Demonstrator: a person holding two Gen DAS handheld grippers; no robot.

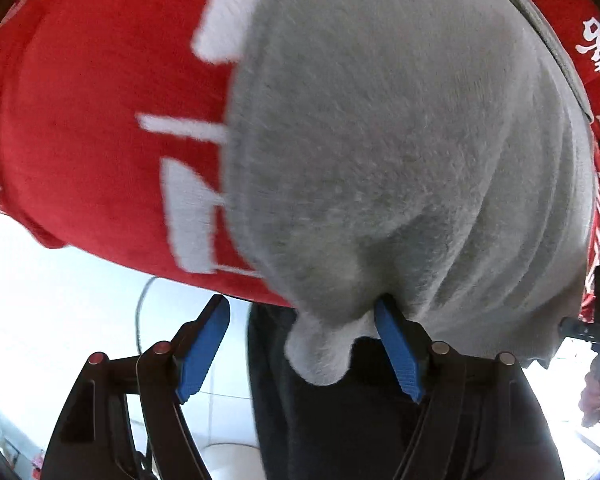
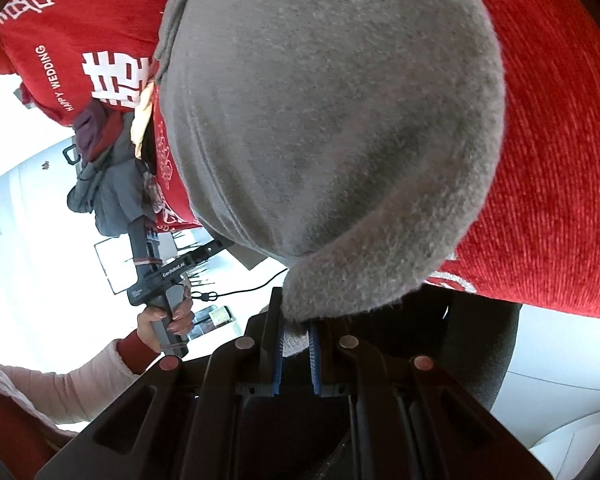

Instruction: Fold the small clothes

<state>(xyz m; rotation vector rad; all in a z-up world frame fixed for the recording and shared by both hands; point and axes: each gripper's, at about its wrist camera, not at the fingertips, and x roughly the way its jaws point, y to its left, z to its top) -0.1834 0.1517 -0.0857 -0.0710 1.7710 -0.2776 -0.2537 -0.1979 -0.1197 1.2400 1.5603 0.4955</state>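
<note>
A small grey fleece garment (image 1: pixel 400 140) lies over a red cloth with white characters (image 1: pixel 92 120). My left gripper (image 1: pixel 304 344) is open, its blue pads (image 1: pixel 202 356) spread wide; a corner of the grey garment hangs against the right pad, not pinched. In the right wrist view the same grey garment (image 2: pixel 320 120) fills the middle. My right gripper (image 2: pixel 296 340) is shut on its lower edge, the fabric pinched between the blue pads (image 2: pixel 315 356). The left gripper also shows in the right wrist view (image 2: pixel 156 264), held in a hand at the left.
The red cloth (image 2: pixel 548 180) covers the surface on all sides. A pile of other small clothes (image 2: pixel 108 176), grey and purple, lies at the left in the right wrist view. A black cable (image 2: pixel 252 288) trails over the white floor. The person's pink sleeve (image 2: pixel 52 384) is at lower left.
</note>
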